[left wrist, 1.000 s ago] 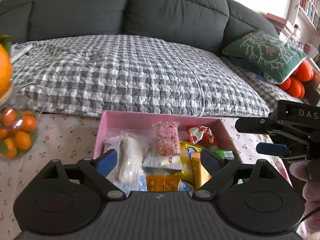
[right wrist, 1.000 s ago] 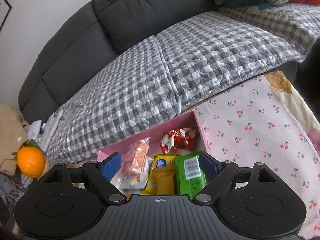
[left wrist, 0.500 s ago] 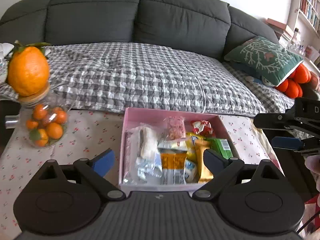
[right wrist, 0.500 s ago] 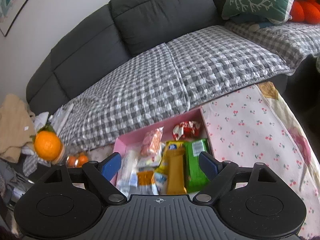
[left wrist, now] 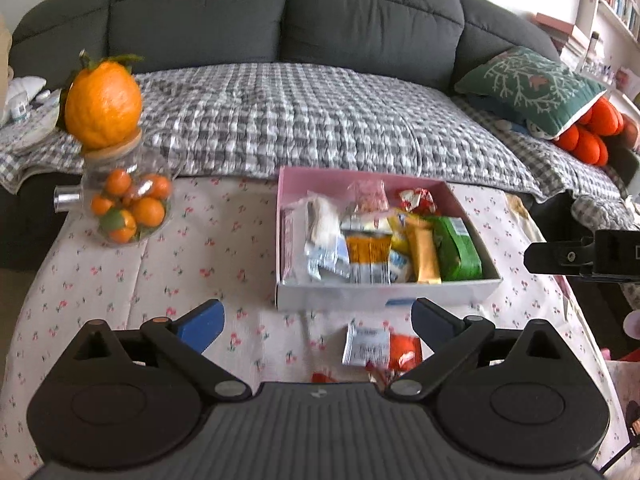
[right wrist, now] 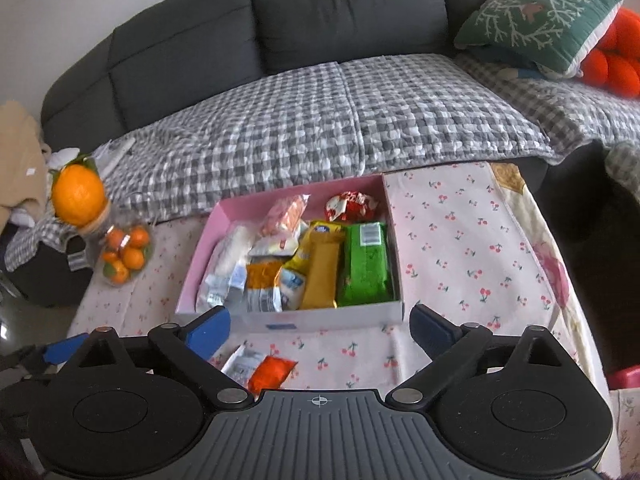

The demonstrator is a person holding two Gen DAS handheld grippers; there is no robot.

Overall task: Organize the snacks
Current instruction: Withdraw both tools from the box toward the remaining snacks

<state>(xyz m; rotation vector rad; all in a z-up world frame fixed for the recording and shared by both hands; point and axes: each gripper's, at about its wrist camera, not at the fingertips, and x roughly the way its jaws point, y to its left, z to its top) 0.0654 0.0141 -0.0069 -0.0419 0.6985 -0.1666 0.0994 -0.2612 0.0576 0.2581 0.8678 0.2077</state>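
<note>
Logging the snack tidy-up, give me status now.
Left gripper and right gripper opening, both empty. Pink cardboard snack box packed. White sachet and orange packet loose on cherry-print tablecloth. Path clear.

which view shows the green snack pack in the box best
The right wrist view. There the green pack lies flat along the pink box's right wall, its whole top and white label clear. The left wrist view shows it smaller, slanted and slightly blurred.
</note>
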